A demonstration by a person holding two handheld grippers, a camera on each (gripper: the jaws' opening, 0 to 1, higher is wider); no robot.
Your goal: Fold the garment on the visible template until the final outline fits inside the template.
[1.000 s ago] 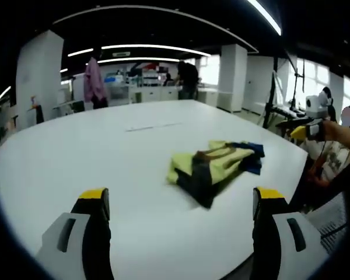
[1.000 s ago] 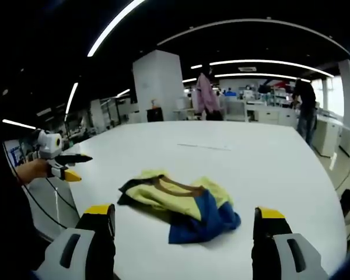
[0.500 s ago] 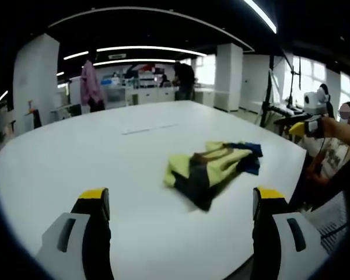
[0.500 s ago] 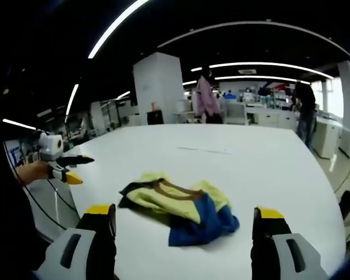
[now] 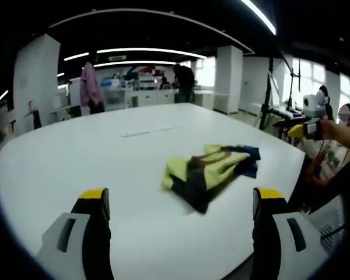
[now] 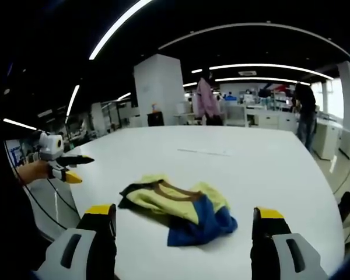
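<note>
- A crumpled yellow and blue garment (image 5: 210, 172) (image 6: 178, 209) lies on the white table (image 5: 76, 157) ahead of both tongs.
- Left tongs (image 5: 181, 204) apart, holding nothing.
- Right tongs (image 6: 184, 217) apart, holding nothing.

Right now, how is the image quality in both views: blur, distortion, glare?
Left gripper view: fisheye bends the table edge, and the garment is soft. Right gripper view: the garment shows its yellow and blue clearly, ceiling strips glare brightly, and the background people are blurred.

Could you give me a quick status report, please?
Left gripper and right gripper open, empty. Crumpled yellow, blue and brown garment on white table, untouched. Nothing in the way.
</note>
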